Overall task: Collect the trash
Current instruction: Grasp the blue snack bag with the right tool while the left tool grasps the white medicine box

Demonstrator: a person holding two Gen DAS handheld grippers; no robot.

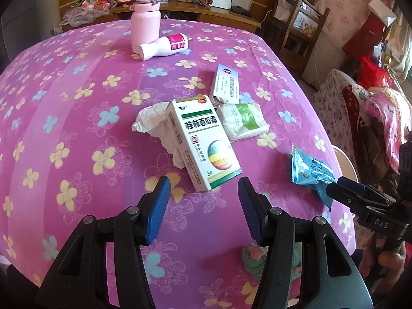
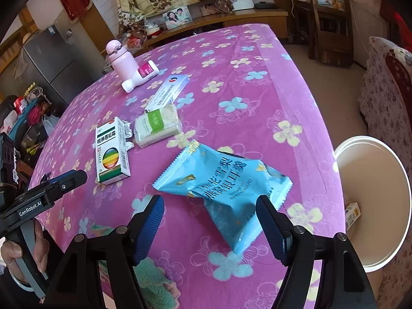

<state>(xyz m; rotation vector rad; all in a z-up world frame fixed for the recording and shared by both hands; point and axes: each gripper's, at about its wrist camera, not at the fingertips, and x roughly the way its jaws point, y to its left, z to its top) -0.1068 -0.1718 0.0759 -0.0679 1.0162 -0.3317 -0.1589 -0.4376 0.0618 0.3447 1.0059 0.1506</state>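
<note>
– Where's the blue snack wrapper [image 2: 223, 188]?
– Crumpled on the floral tablecloth [image 2: 244, 87], between the spread fingers of the right gripper [image 2: 209, 228].
– And the left gripper [image 1: 204, 207]?
– Jaws wide, empty, the green-striped medicine box [image 1: 203, 141] just ahead (over crumpled tissue [image 1: 152, 122]).
– The bin?
– White bucket [image 2: 401, 221], right of the right claw.
</note>
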